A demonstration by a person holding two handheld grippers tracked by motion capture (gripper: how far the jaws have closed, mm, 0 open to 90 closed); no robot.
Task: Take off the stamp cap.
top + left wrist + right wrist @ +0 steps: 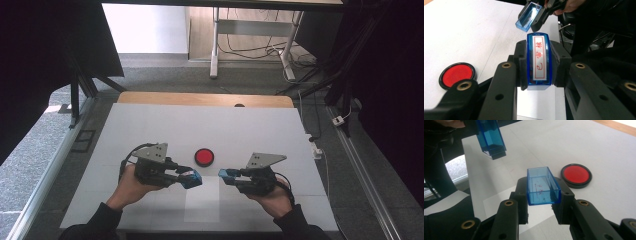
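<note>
- A white table (150,130) fills the middle of the room, with a strip of bare wood along its far edge and grey floor around it.
- A person stands at the near side, both forearms in dark sleeves reaching over the table edge, a gripper in each hand.
- The left gripper (189,179) sits near the left of the table's middle, pointing right; its jaws are clenched on a blue stamp (539,62), pressing on its two long sides.
- In the left gripper view the stamp's face is turned up to the camera: a white panel with a red frame and red characters.
- The right gripper (227,174) sits to the right of the middle, pointing left at the other one; its jaws are grasping a clear blue cap (542,186) by its sides.
- The cap's open side faces up in the right gripper view, and faint red marks show inside it.
- Stamp and cap are held above the table, near each other but apart, with a gap between them.
- A round red ink pad (204,156) in a black rim lies on the table just beyond that gap, touched by neither gripper.
</note>
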